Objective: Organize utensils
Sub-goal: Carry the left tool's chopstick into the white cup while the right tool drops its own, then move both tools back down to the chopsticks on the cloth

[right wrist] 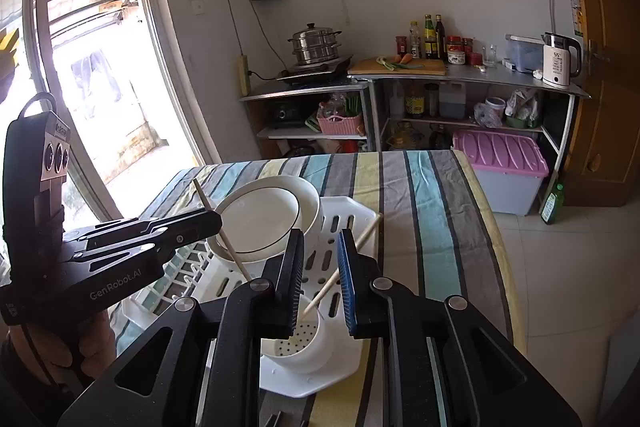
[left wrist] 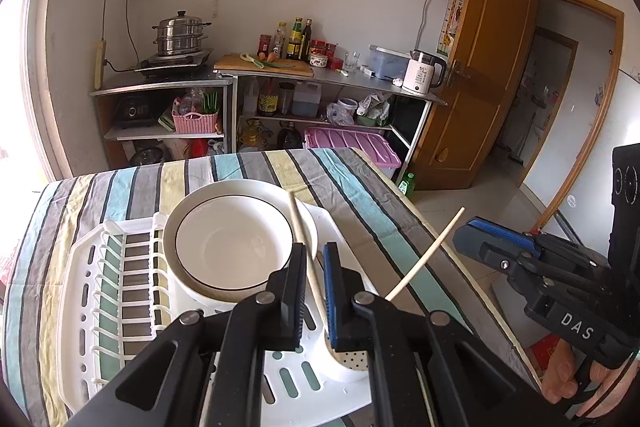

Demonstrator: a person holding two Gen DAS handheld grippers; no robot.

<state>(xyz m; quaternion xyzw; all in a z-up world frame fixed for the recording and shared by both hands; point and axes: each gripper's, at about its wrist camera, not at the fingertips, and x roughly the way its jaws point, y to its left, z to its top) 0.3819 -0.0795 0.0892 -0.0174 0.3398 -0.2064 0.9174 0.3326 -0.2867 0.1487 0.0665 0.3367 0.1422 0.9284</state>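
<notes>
Holding one chopstick [left wrist: 301,227] in our left gripper [left wrist: 314,291], right gripper [right wrist: 320,279] parted around the other chopstick [right wrist: 348,263], both tips in the white cup [right wrist: 298,345]

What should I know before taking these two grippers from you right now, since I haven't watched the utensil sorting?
Left gripper: shut on one chopstick, held steeply above the utensil cup; its lower end is hidden.
Right gripper: open, with the other chopstick leaning loose between its jaws, lower end in the cup.
Bowls sit stacked in the white rack.
Left to do: probably drop the held chopstick into the cup, then back both grippers off.
</notes>
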